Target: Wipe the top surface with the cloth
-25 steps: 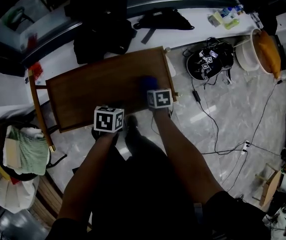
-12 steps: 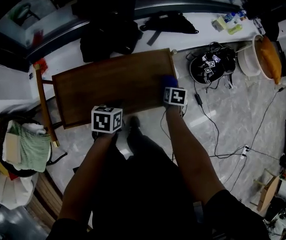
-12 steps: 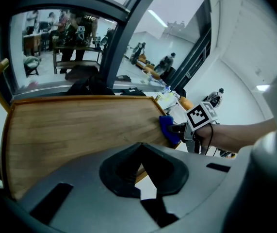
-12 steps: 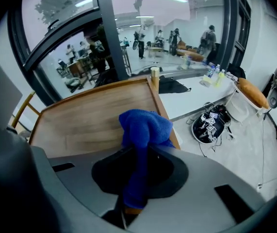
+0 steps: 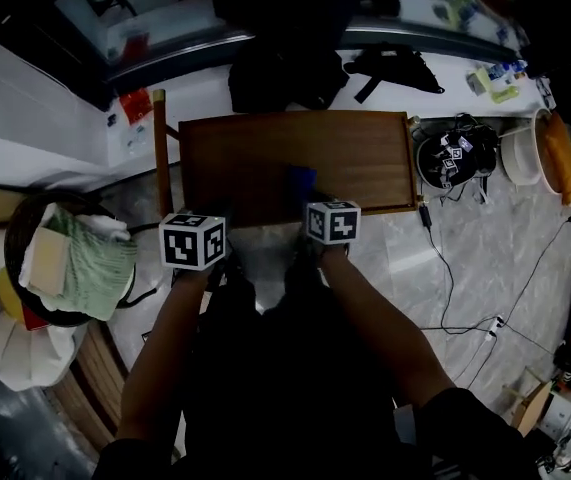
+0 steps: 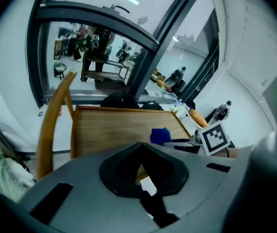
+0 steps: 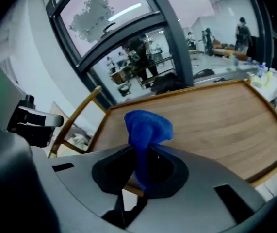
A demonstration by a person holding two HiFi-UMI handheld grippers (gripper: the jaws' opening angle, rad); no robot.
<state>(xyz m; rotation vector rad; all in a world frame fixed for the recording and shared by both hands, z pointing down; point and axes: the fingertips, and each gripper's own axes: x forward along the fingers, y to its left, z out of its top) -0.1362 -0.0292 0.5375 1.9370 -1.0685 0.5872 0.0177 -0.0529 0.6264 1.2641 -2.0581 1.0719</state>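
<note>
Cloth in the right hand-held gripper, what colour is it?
The cloth is solid blue, clearest in the right gripper view.

Head camera looks steeply down from above the person onto the wooden table top (image 5: 295,163), with the arms entering from the lower frame. The 2 gripper cameras sit low and close at the top's near edge, facing across it toward the glazed wall. All 3 views share the top and the blue cloth (image 5: 301,180).
</note>
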